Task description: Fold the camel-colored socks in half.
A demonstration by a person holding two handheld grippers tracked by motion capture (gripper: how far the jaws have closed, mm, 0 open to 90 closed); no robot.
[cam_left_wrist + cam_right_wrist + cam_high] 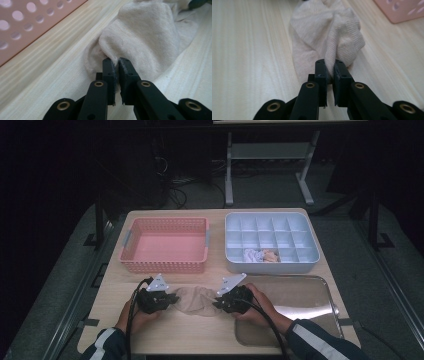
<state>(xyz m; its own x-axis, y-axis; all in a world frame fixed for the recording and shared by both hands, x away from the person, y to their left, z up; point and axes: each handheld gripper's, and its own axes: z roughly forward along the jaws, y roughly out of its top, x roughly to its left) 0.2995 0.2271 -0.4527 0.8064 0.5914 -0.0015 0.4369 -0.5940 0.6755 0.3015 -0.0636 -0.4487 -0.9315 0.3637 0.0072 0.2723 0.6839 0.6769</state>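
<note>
Nearest first, places given from the cloth.
Table (200, 330): pale wood, bears everything.
Cloth (196, 300): beige, bunched, on the table between the grippers.
Left gripper (172, 299): at the cloth's left end, jaws pinched on a fold (116, 65).
Right gripper (217, 302): at the cloth's right end, jaws clamped on a fold (330, 67).
Tray (300, 295): metal, right of the cloth.
Basket (165, 245): pink, beyond the cloth, to the left.
Organizer (271, 242): white, divided, beyond the cloth, to the right.
</note>
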